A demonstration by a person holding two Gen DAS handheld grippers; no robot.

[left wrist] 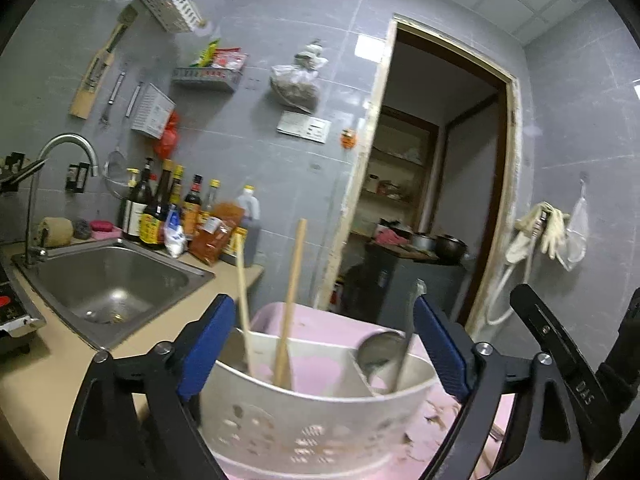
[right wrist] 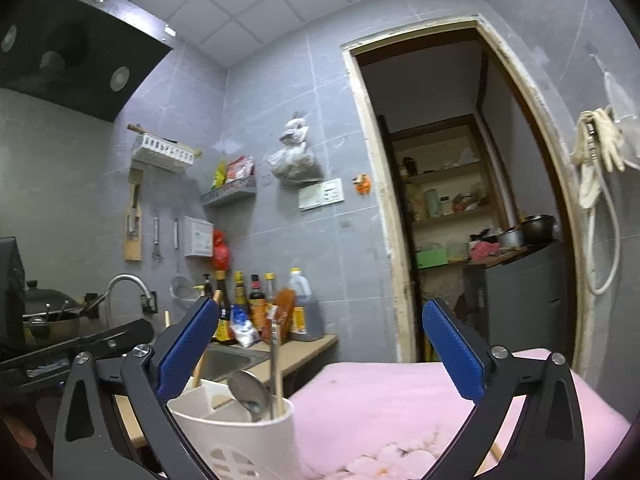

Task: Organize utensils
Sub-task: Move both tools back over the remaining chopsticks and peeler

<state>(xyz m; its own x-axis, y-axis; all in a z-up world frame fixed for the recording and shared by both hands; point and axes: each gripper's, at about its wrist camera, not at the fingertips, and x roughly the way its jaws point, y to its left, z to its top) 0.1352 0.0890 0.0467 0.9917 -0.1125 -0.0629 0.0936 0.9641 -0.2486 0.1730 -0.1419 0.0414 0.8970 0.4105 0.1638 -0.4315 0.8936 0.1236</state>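
A white perforated utensil holder (left wrist: 304, 420) stands on a pink cloth (left wrist: 320, 324). It holds two wooden chopsticks (left wrist: 290, 304) in one compartment and a metal ladle (left wrist: 380, 350) in another. My left gripper (left wrist: 324, 344) is open, its blue pads either side of the holder without clearly touching it. In the right wrist view the holder (right wrist: 236, 436) sits at lower left with the ladle (right wrist: 250, 392) inside. My right gripper (right wrist: 320, 356) is open and empty, above the pink cloth (right wrist: 400, 404), right of the holder.
A steel sink (left wrist: 112, 280) with a faucet (left wrist: 68, 148) lies at left, with sauce bottles (left wrist: 176, 208) behind it on the counter. A doorway (left wrist: 432, 184) opens at the back. Utensil racks (left wrist: 168, 4) hang on the tiled wall. A wok (right wrist: 48, 312) sits at far left.
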